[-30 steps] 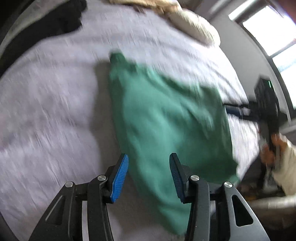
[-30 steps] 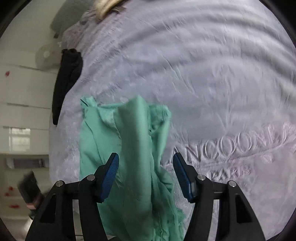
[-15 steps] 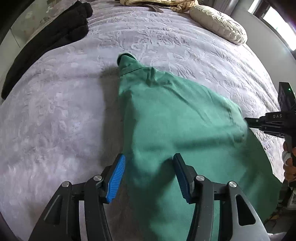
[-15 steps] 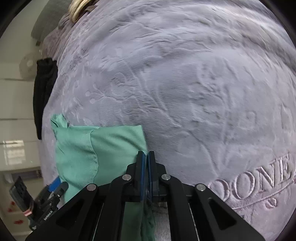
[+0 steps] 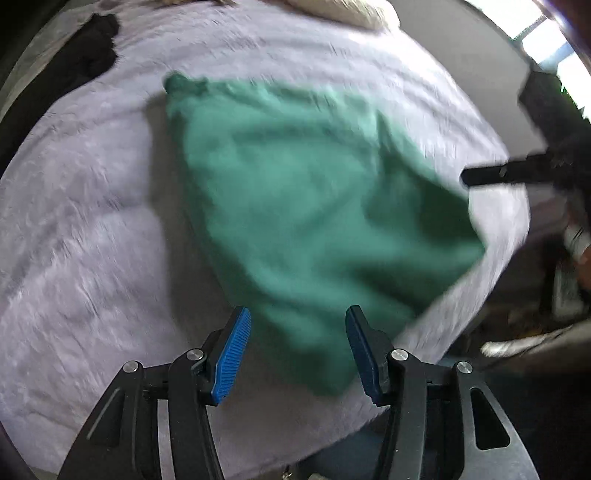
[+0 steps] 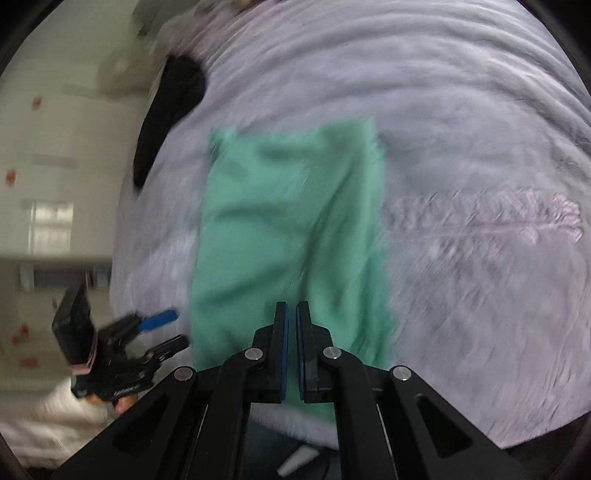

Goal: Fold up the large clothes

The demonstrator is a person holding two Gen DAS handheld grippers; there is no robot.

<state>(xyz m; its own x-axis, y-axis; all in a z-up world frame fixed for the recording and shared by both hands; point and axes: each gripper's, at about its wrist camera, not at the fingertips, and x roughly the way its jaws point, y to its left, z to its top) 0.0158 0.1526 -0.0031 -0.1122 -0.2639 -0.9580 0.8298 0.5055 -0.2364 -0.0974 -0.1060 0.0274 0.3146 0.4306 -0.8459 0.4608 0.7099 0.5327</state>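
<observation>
**A:** Both views were blurred, but the green garment [image 5: 314,206] lay spread on the pale grey bed cover [image 5: 74,221], its near end close to the bed's edge. The left tongs [image 5: 298,350] stood wide open over that near end, gripping nothing.

**B:** And the right tongs [image 6: 291,350]? Their pads were pressed almost together, only a sliver between them. Green cloth showed right in front of them, but whether any was pinched I could not tell.

**A:** Agreed. From the right wrist view the garment [image 6: 288,229] read as a long panel with soft ridges running along it, so already doubled over, I'd judge.

**B:** It looked light and limp, a thin fabric that would sag and crease the moment it was lifted. No stiffness to lean on.

**A:** So the hold belonged at the corners or along a hem, one tong at each end of an edge, keeping it taut.

**B:** A black garment [image 5: 92,48] sat well apart at the far side, and a cream pillow [image 5: 343,13] beyond.
</observation>
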